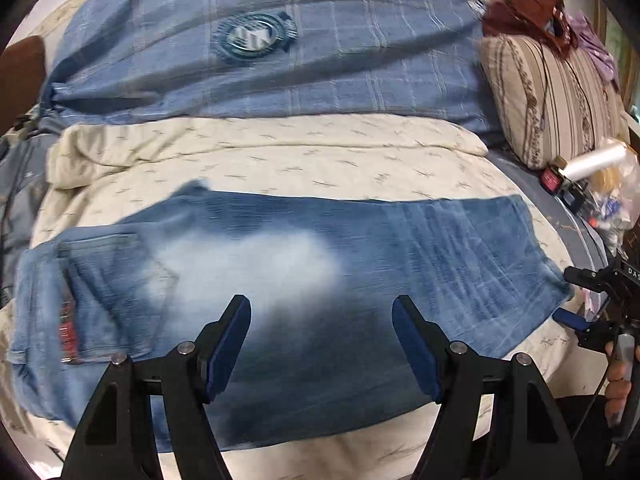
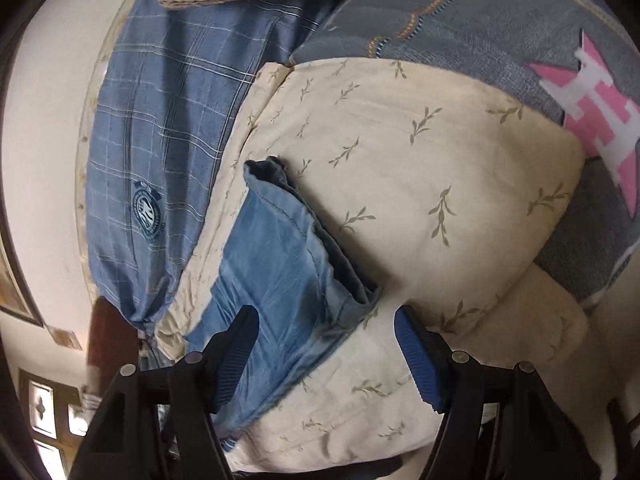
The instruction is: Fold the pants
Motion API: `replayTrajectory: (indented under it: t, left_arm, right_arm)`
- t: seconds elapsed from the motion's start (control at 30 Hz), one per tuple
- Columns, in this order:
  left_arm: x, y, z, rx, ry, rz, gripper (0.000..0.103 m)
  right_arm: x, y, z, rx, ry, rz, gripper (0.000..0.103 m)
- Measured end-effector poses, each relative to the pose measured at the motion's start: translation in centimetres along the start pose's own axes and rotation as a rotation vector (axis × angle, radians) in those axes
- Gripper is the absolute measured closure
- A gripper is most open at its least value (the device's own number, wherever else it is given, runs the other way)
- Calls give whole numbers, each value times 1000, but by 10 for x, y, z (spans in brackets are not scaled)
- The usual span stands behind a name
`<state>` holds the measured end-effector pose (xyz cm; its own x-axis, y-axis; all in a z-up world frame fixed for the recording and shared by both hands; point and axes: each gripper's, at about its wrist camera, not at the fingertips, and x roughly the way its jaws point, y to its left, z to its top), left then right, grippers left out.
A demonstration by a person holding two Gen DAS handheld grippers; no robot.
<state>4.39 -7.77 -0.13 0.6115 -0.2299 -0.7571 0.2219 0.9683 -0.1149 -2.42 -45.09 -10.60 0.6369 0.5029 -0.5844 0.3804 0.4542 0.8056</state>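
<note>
Faded blue jeans [image 1: 304, 256] lie flat across a cream leaf-print quilt [image 1: 280, 152], with the waistband and back pocket [image 1: 104, 280] at the left and the leg hems at the right. My left gripper [image 1: 320, 304] hovers open above the middle of the jeans, holding nothing. A hand [image 1: 618, 384] holds my right gripper [image 1: 564, 295], which is open at the hem end by the right edge. In the right wrist view, the jeans' hem end [image 2: 280, 260] lies under the open right gripper [image 2: 324, 344], and its corner sits between the fingers without being pinched.
A blue plaid blanket [image 1: 256, 36] with a round crest covers the far side of the bed. A striped pillow [image 1: 552, 100] and small clutter with a white roll [image 1: 596, 160] sit at the right. A grey blanket with a pink pattern [image 2: 600, 112] lies beyond the quilt.
</note>
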Motion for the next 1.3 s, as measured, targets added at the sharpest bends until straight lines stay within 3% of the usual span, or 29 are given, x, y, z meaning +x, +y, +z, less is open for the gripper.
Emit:
replayTrajectory:
  t: [0.13,0.23,0.33,0.43,0.67,0.73,0.83,1.0,1.1,1.17,1.3]
  left_arm:
    - [16,-17,5,3,29,-16,29]
    - [25,-28,5,21,34,18,29]
    - [44,-26,4,24,82,53,29]
    - [54,-20,-1,12,121,68,29]
    - [49,-16,1,3,81,59,29]
    - [62,-20,-4,33,133,86,28]
    - [65,-29,-7,90,112,136,27]
    - [61,-27,-2,58,135,121,32]
    - [53,-29,-2,78,105,141,33]
    - [65,-32,-8,121,145,183,32]
    - [66,-36,-11,153,122,214,30]
  right_arm:
    - [5,4,3,7,0,13,28]
    - [-4,7,4,17,-24,34,29]
    - [10,-1,5,43,51,21,29]
    - [11,-2,6,52,29,43,28]
    - [10,13,8,-3,3,-8,33]
    - [14,12,7,-6,8,-31,37]
    - [14,12,7,-33,7,-66,46]
    - [13,13,9,-85,27,-160,76]
    - [12,23,8,-158,23,-208,81]
    - [10,36,5,-212,6,-242,84]
    - [1,68,-2,-323,-33,-282,87]
